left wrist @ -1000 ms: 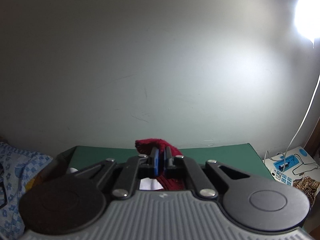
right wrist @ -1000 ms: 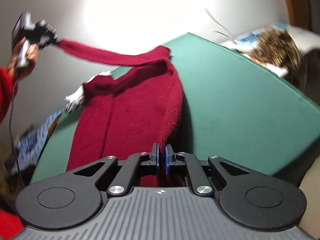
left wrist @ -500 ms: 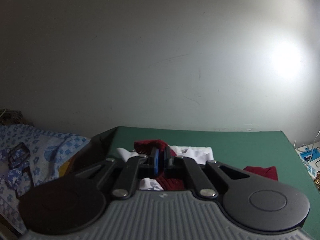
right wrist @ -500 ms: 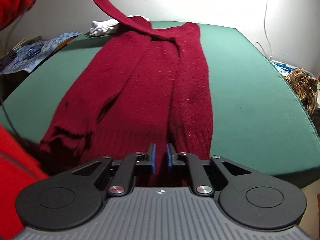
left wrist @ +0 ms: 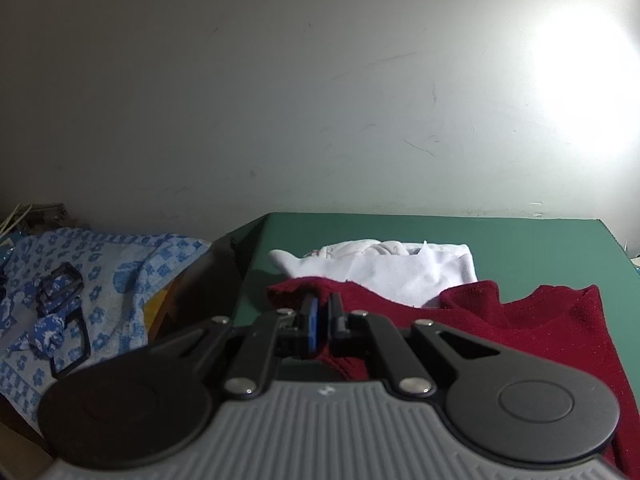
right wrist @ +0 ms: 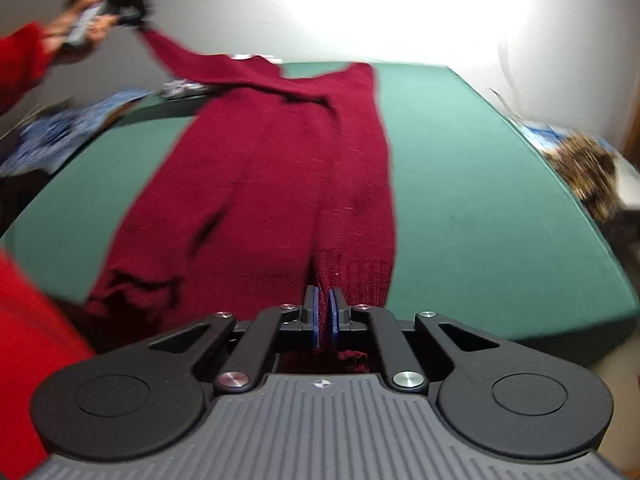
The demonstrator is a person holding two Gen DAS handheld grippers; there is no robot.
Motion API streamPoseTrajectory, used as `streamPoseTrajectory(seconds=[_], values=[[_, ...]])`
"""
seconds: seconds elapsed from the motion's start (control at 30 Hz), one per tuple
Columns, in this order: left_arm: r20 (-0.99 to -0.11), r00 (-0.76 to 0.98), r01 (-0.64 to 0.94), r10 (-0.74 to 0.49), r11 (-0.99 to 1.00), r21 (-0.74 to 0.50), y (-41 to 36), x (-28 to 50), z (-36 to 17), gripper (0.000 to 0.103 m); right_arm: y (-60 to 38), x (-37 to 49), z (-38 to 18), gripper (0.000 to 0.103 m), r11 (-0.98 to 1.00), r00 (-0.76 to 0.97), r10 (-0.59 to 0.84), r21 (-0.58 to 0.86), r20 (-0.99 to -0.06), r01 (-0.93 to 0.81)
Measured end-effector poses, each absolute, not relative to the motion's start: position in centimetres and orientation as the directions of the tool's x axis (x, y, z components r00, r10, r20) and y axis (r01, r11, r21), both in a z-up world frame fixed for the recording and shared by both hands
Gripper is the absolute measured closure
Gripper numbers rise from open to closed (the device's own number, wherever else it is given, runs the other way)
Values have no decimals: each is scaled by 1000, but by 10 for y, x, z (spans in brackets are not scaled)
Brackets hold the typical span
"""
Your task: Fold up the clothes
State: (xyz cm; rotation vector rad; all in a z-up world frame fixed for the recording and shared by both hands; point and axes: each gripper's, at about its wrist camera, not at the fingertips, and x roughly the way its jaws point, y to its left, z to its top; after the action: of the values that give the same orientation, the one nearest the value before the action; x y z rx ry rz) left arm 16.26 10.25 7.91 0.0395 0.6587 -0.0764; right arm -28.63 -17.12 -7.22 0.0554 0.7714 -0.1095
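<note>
A dark red knit sweater (right wrist: 280,168) lies lengthwise on the green table (right wrist: 480,184), folded along its length. My right gripper (right wrist: 322,316) is shut on the sweater's ribbed hem at the near edge. My left gripper (left wrist: 320,320) is shut on the red fabric near the collar end (left wrist: 520,320). In the right wrist view the left gripper (right wrist: 120,4) is seen at the far left, held in a person's hand (right wrist: 76,28), lifting a stretched strip of the sweater above the table.
White folded cloth (left wrist: 392,268) lies at the table's far end behind the sweater. A blue flowered cloth (left wrist: 100,280) with a dark buckle covers a surface to the left. A brown patterned item (right wrist: 588,176) sits off the table's right side. A red sleeve (right wrist: 24,320) is near left.
The left gripper has come down and tilted toward the table with the sweater end; the white cloth and collar now show. The right view has shifted slightly and is blurred.
</note>
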Motion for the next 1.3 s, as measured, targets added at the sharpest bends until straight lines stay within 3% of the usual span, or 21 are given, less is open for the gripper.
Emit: streamPoseTrajectory(seconds=[0.07,0.17,0.27,0.43,0.5,0.53,0.7,0.77,0.83,0.87,0.93,1.03,1.13,1.3], values=[[-617,785,76,-48,997,19,104,163,77,103,-171,-285,-72,94,996,689,-58,1,-722,86],[-623,781,79,-49,997,21,108,162,73,103,-186,-283,-61,92,984,739,-1,131,-674,121],[-628,776,81,-52,997,17,111,161,68,103,-199,-269,-53,77,948,805,-57,220,-590,229],[-622,782,71,-50,997,10,116,158,65,103,-203,-228,-75,78,945,762,-139,145,-633,292],[-619,784,68,-49,998,7,118,157,64,103,-201,-227,-81,83,959,753,-124,115,-646,257],[-618,785,66,-48,998,5,119,156,64,103,-199,-228,-82,96,966,747,-136,81,-650,246],[-611,790,56,-46,998,-2,125,153,61,103,-196,-237,-69,97,970,758,-115,92,-642,225],[-618,785,52,-51,999,-16,129,154,58,103,-191,-233,-70,93,980,742,-87,76,-665,183],[-626,778,48,-57,998,-31,134,155,54,103,-186,-228,-71,82,988,724,-59,62,-687,139],[-629,775,46,-60,998,-39,137,156,53,103,-186,-227,-70,82,988,726,-52,71,-685,138],[-637,768,42,-67,998,-54,142,157,49,103,-191,-228,-64,79,977,756,-51,125,-653,174],[-643,759,62,-105,994,-89,141,157,42,103,-199,-229,-55,62,952,797,-56,208,-601,224],[-622,761,136,-186,982,-128,124,152,46,103,-207,-225,-49,62,931,806,-100,230,-584,282],[-523,764,398,-376,914,-76,55,119,65,103,-220,-212,-48,62,894,779,-192,221,-597,389]])
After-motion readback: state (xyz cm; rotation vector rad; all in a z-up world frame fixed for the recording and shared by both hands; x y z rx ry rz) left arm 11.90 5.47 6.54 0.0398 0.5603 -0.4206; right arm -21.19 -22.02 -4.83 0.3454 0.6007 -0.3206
